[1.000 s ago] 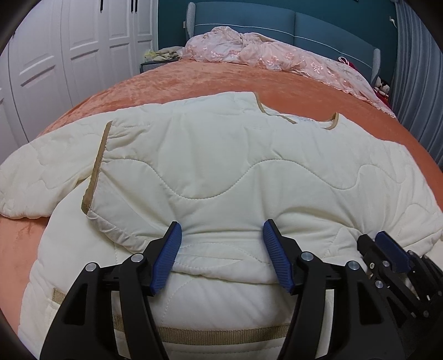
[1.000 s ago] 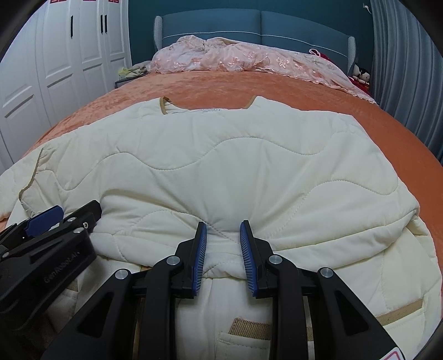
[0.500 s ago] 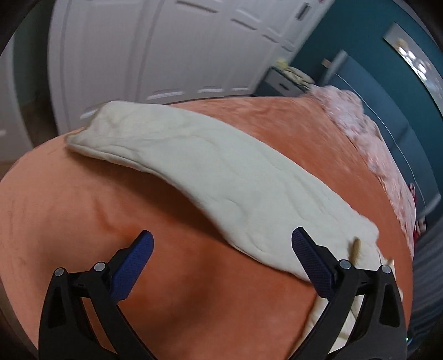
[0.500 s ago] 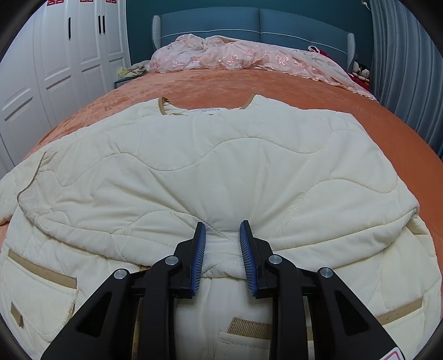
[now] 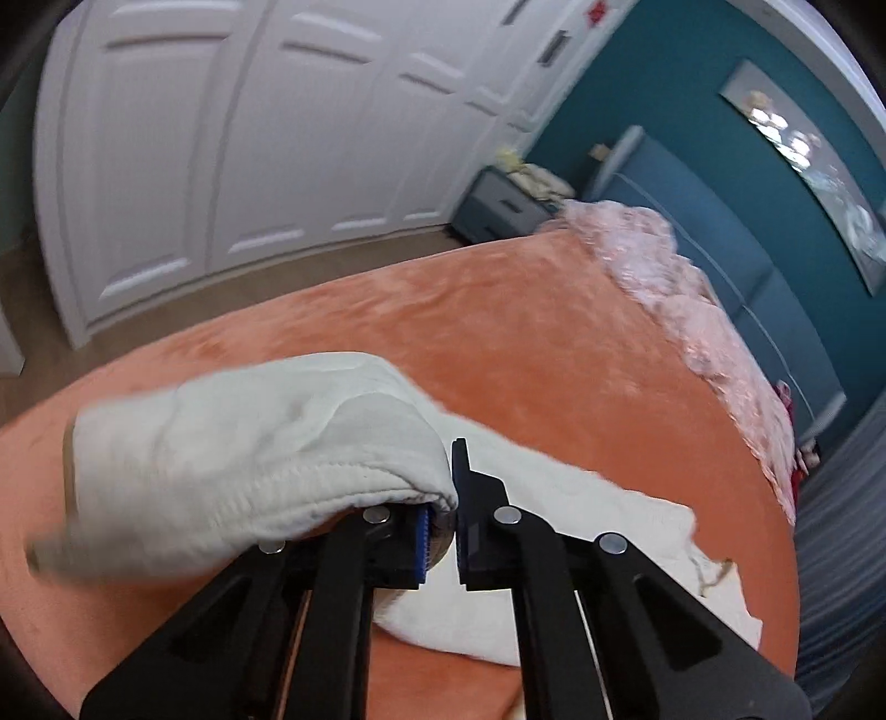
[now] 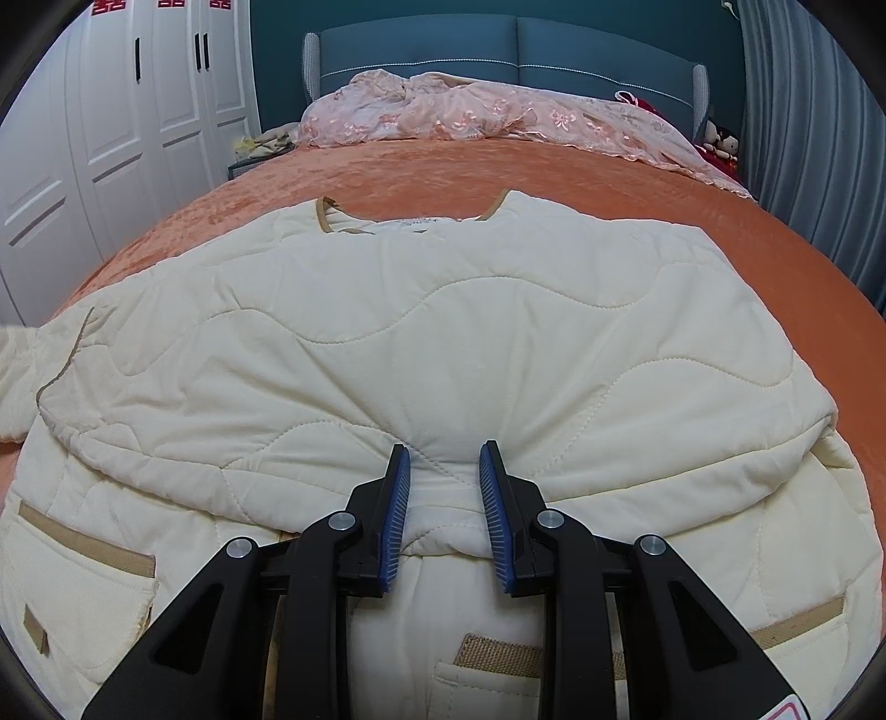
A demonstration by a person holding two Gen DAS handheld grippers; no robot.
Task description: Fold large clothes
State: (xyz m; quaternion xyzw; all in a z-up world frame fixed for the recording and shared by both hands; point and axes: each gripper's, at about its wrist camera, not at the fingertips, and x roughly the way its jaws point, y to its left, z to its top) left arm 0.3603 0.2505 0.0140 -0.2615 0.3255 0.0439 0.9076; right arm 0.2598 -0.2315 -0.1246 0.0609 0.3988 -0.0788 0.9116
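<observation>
Your left hand-held gripper point(image 5: 440, 531) had its jaws pinched together on the cuff end of the cream jacket's sleeve point(image 5: 255, 459), which draped over the left finger and hung blurred above the orange bed cover point(image 5: 526, 343). The rest of that sleeve trailed down to the right along the bed.

Your right hand-held gripper point(image 6: 446, 515) stood narrow, its blue pads point(image 6: 396, 515) pressing from both sides on a bunched fold of the quilted cream jacket point(image 6: 443, 332) at the near edge of its folded upper layer. The jacket lay spread across the near part of the bed, collar toward the far side, tan-trimmed pockets at the near left and near right.

A pink lace blanket point(image 6: 470, 111) was heaped at the far end of the bed against the blue headboard point(image 6: 498, 50), and white wardrobe doors point(image 6: 111, 138) stood to the left.
</observation>
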